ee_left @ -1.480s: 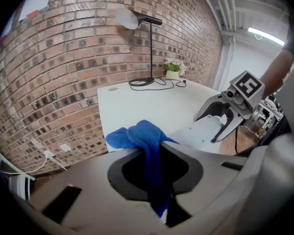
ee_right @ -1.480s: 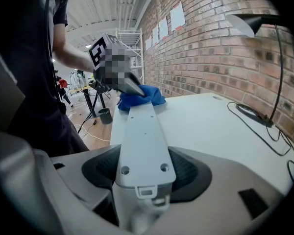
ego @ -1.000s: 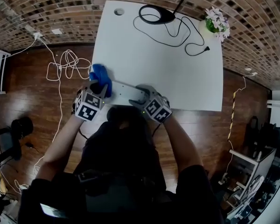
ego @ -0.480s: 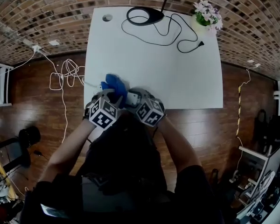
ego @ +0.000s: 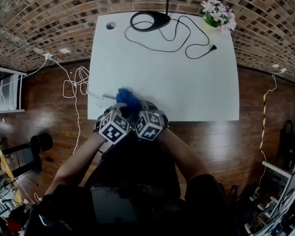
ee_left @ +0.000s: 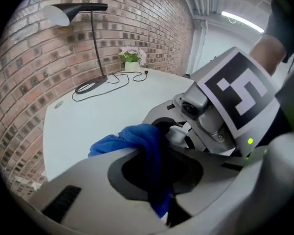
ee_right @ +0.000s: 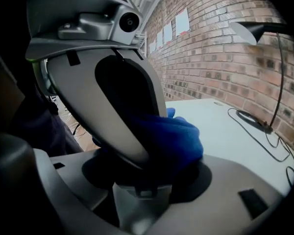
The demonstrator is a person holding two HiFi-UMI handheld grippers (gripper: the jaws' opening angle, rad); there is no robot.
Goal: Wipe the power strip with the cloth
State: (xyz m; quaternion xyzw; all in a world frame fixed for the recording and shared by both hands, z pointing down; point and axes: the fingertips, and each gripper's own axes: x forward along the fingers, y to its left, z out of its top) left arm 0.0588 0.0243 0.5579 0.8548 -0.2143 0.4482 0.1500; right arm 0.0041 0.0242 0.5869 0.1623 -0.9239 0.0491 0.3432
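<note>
The blue cloth (ego: pixel 127 98) lies bunched at the near edge of the white table (ego: pixel 187 82). My left gripper (ego: pixel 122 111) is shut on the cloth (ee_left: pixel 137 138), which hangs out between its jaws. Close to its right is my right gripper (ego: pixel 142 111), the two marker cubes nearly touching. In the right gripper view the pale end of the power strip (ee_right: pixel 137 204) sits between my right gripper's jaws, which have just closed a little on it. The cloth (ee_right: pixel 176 138) rests on the strip just ahead. The grippers and the cloth hide most of the strip in the head view.
A black lamp base (ego: pixel 150 19) and its black cable (ego: pixel 187 38) lie at the table's far side, next to a flower pot (ego: pixel 216 11). A cable hole (ego: pixel 110 26) is at the far left corner. White cable (ego: pixel 73 80) loops on the wooden floor to the left.
My left gripper has slid the cloth rightwards along the strip, up to my right gripper. The right gripper has kept its place on the strip's end.
</note>
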